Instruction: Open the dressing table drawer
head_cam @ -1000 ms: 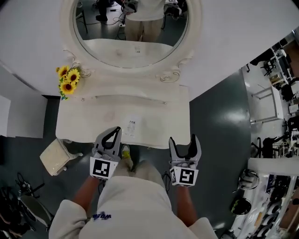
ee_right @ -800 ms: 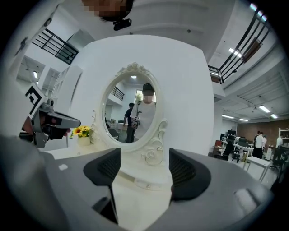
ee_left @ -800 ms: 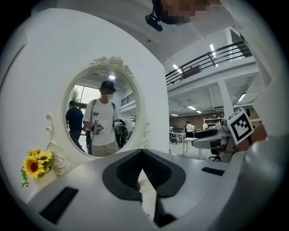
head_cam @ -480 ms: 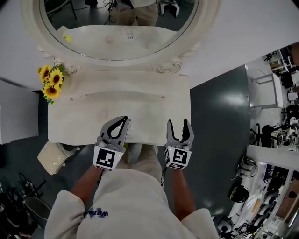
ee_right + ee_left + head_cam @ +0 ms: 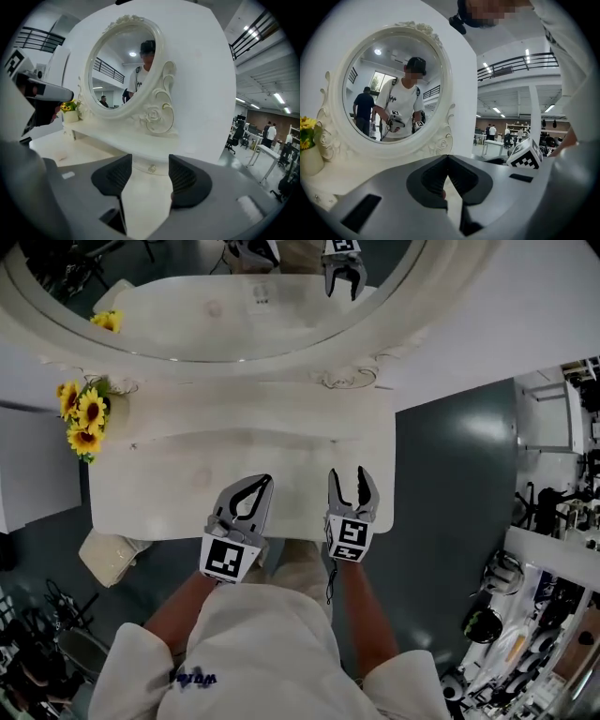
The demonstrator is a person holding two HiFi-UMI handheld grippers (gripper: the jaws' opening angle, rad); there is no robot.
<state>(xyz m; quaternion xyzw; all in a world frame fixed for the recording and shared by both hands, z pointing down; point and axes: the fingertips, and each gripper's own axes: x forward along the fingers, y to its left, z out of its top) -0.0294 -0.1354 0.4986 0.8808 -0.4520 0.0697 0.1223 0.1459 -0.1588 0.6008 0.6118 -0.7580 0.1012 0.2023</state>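
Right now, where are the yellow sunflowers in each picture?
Head view: sunflowers at the far left, at the dressing table's back corner.
Left gripper view: sunflowers at the left edge, low.
Right gripper view: sunflowers small, left of centre.
Shared landmark: the oval mirror; the flowers sit by its lower-left frame.

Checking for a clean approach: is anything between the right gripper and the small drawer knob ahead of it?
Nothing visible does. The right gripper faces the knob across bare tabletop; its jaws, which have just been closing, stand apart with nothing between them. The sunflower vase stands far off to the left.
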